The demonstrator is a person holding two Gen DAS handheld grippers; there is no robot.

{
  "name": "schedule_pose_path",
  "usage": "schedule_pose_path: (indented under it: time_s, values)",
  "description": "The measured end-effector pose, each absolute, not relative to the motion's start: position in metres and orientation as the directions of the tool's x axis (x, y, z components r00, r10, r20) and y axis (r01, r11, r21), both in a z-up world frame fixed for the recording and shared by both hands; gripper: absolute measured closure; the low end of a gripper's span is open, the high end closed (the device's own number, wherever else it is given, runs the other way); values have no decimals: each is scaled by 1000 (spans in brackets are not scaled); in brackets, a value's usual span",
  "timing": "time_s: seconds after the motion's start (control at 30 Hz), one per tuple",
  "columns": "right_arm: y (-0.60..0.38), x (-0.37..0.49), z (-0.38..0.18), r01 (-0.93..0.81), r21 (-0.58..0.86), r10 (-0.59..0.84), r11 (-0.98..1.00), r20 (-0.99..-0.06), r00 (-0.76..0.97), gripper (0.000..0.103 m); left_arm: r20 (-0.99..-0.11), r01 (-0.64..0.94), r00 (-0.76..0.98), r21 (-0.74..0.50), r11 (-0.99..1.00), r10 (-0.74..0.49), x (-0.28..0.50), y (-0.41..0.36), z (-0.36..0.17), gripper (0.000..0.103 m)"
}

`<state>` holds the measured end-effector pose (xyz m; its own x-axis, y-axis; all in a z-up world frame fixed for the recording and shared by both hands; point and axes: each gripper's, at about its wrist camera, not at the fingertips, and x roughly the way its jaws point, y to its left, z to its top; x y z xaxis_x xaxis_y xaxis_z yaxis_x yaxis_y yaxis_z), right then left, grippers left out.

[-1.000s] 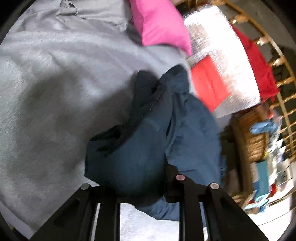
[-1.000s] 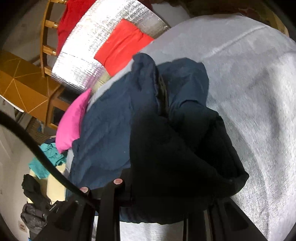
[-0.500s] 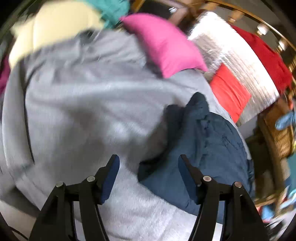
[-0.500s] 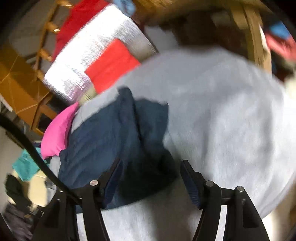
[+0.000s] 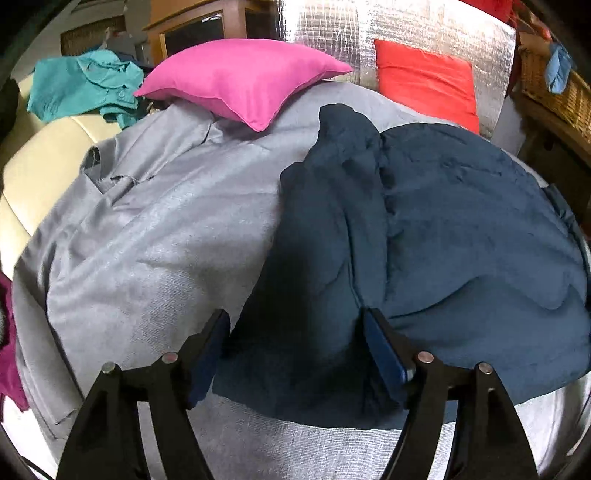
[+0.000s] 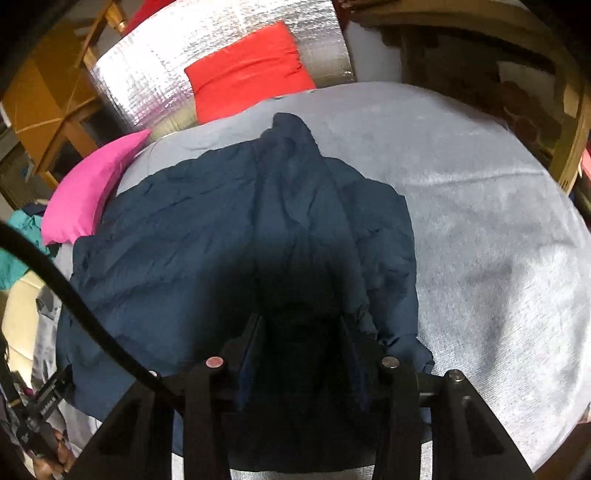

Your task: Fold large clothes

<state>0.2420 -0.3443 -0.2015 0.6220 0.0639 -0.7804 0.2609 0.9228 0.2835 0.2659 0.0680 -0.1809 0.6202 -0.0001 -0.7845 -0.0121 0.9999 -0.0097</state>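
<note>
My left claw (image 5: pixel 295 347) has just been opening, jaws wide, blue pads clear of the cloth, gripping nothing; a fold of the dark navy fleece garment (image 5: pixel 443 236) lies between and under them. My right claw (image 6: pixel 301 343) has just been closing partway, jaws at a middling gap with a dark bunch of the same garment (image 6: pixel 229 240) between them; too dark there, cannot tell if the pads press on it. Garment lies crumpled in a heap on the light grey fabric cover (image 5: pixel 159 229) spread over the bed, one ridge of cloth running away from me. Beyond it, a bright pink square cushion (image 5: pixel 243 81) sits on the cover's far edge. Just beside that, a red rectangular cushion (image 5: pixel 424 81) leans on a silver quilted foil panel (image 5: pixel 325 29). Far left, a teal shirt (image 5: pixel 81 85) is draped on a cream padded seat (image 5: pixel 33 155).
</note>
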Motion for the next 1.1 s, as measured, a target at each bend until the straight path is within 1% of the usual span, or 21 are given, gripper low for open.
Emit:
schedule_pose_path:
  time_s: [0.1, 0.17, 0.23, 0.27, 0.33, 0.37, 0.4, 0.47, 0.67, 0.77, 0.87, 0.97, 1.1]
  values:
    - [-340, 238, -185, 259, 258, 14, 931, -734, 679, 56, -783, -9, 622, -11, 1000, -3, 263, 68, -179, 27]
    - [-333, 235, -168, 238, 228, -24, 944, -673, 739, 56, -777, -3, 630, 20, 1000, 18, 262, 63, -179, 27]
    - [-329, 235, -159, 213, 226, -23, 950, -633, 774, 56, -769, 3, 638, 51, 999, 37, 260, 59, -178, 27]
    - [-326, 240, -159, 198, 232, -7, 953, -632, 775, 56, -765, 6, 642, 65, 998, 46, 259, 57, -177, 27]
    - [-322, 254, -166, 194, 233, 10, 953, -662, 750, 56, -761, 9, 647, 78, 997, 54, 258, 56, -178, 27]
    - [-321, 261, -173, 197, 239, 22, 951, -686, 727, 56, -759, 10, 649, 83, 996, 57, 258, 55, -178, 27]
    - [-321, 272, -186, 207, 245, 42, 947, -733, 679, 56, -757, 12, 651, 87, 996, 59, 257, 55, -178, 27]
    - [-324, 283, -197, 223, 242, 45, 944, -766, 641, 56, -754, 14, 654, 90, 996, 59, 258, 56, -178, 27]
    - [-323, 275, -191, 218, 255, 50, 942, -749, 661, 56, -755, 10, 653, 94, 995, 65, 256, 55, -179, 27]
    - [-316, 254, -180, 160, 266, 82, 951, -713, 696, 56, -751, 8, 656, 106, 994, 75, 253, 54, -178, 27]
    - [-312, 242, -178, 110, 264, 112, 958, -700, 705, 56, -744, 9, 662, 127, 992, 89, 250, 52, -178, 27]
    - [-310, 237, -184, 77, 268, 143, 960, -709, 691, 56, -740, 7, 666, 138, 990, 99, 249, 50, -178, 27]
    - [-314, 238, -204, 82, 261, 154, 962, -763, 628, 56, -740, -2, 664, 145, 989, 110, 249, 49, -179, 27]
